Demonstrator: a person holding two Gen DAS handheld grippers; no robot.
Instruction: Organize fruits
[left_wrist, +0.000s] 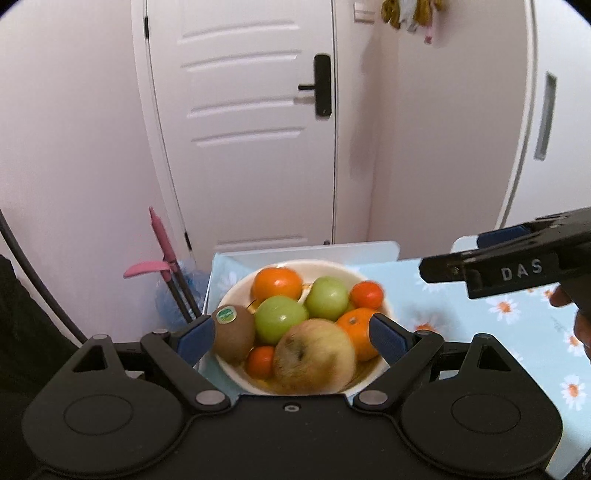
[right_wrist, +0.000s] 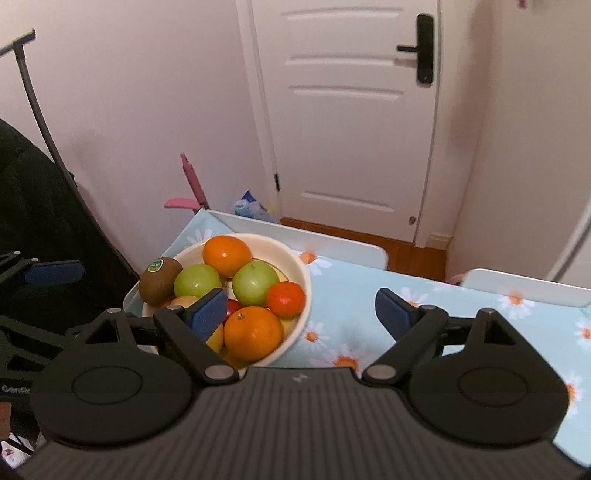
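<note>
The left gripper (left_wrist: 291, 334) is spread wide over the near side of the bowl (left_wrist: 236, 291), holding nothing. The right gripper (right_wrist: 301, 314) is spread wide too, with the bowl at its 10 o'clock. A kiwi (left_wrist: 233, 332) leans on the bowl's 9 o'clock rim. Behind stands a white door (left_wrist: 243, 122).

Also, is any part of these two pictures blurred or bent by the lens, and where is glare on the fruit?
Left wrist view: the large yellowish apple nearest the lens is smeared; the white panelled door bows from fisheye distortion. Right wrist view: fruit is sharper, and small window glare sits on the big orange and the green apple.
</note>
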